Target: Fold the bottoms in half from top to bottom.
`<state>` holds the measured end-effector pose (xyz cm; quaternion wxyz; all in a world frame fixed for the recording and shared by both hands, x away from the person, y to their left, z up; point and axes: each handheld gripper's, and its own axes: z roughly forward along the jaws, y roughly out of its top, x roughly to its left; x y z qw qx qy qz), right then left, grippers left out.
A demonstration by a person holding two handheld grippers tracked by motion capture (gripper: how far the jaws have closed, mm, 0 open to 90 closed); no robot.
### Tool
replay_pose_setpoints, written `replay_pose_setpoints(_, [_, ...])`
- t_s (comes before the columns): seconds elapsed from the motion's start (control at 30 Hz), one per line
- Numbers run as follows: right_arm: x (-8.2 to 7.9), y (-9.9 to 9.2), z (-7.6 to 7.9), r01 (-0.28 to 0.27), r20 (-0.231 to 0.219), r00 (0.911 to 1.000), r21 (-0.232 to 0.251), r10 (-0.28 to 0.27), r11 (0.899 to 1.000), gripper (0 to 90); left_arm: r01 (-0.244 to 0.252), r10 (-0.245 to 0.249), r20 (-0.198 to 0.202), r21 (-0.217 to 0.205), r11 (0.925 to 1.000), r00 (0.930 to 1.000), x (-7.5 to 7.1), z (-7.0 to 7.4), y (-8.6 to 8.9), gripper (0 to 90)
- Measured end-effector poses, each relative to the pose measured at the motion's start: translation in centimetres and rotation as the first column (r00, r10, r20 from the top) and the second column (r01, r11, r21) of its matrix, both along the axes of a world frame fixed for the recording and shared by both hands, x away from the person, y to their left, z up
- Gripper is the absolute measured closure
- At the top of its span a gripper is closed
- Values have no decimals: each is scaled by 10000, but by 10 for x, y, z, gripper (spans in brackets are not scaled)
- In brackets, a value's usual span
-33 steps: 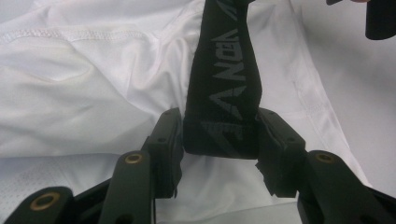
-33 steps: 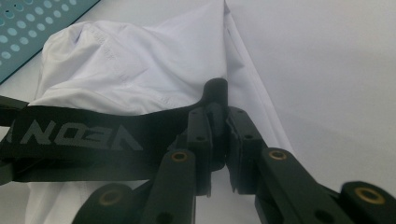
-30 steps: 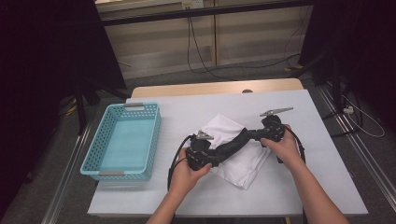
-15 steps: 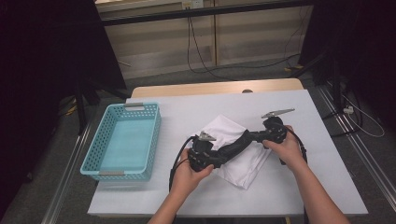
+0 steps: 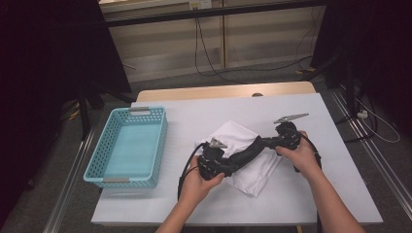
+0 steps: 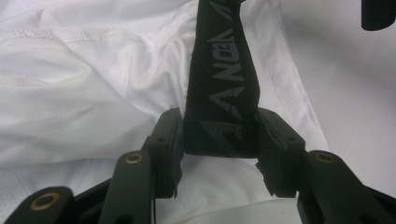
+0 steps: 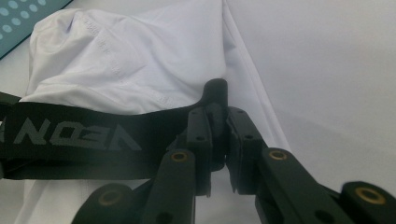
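A white garment (image 5: 252, 171) lies crumpled on the white table (image 5: 311, 204), right of the middle. A black elastic band (image 5: 248, 150) with grey lettering is stretched over it between my two grippers. My left gripper (image 5: 232, 165) is shut on the band's near-left end; in the left gripper view the band (image 6: 222, 84) fills the gap between the jaws of the left gripper (image 6: 219, 140), with white cloth (image 6: 84, 93) beneath. My right gripper (image 5: 270, 142) pinches the other end; in the right gripper view that gripper (image 7: 217, 135) clamps the folded band (image 7: 79, 135) above the garment (image 7: 140, 60).
A light blue plastic basket (image 5: 160, 141) stands at the table's left side, and its corner (image 7: 23, 14) appears in the right gripper view. Bare table surface lies to the right of the garment and along the front edge. Cables trail from both grippers.
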<state>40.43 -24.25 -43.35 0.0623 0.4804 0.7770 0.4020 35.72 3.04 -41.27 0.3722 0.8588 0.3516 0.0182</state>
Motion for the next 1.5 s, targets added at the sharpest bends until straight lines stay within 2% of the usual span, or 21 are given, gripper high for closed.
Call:
replay_pose_setpoints(0.2, [-1, -2, 1, -5, 53, 10000, -50, 5, 10000, 823, 57, -57, -23, 7, 10000, 10000, -1, 0, -2, 547])
replay_pose_setpoints(0.77, [-3, 0, -5, -139, -194, 9997, -392, 131, 9991, 826, 155, -152, -139, 197, 9997, 9998, -1, -5, -5, 540])
replay_pose_setpoints(1.03, [-3, 1, -8, -161, -280, 9995, -449, 149, 9989, 817, 30, -30, 22, -6, 10000, 10000, 1, 1, 0, 443])
replay_pose_setpoints(1.2, [-3, 0, -7, -80, -164, 9998, -491, 72, 9988, 767, -205, 206, 82, -61, 9998, 9998, 4, 0, 4, 418])
replay_pose_setpoints(1.3, [-3, 0, -7, 43, -93, 9999, -539, -48, 9985, 712, -259, 260, 188, -75, 9996, 9995, 5, -2, 2, 357])
replay_pose_setpoints(1.5, [-3, 5, -11, -85, -323, 9995, -711, 62, 9974, 691, -108, 107, 129, 48, 9999, 9999, 4, -7, -7, 293])
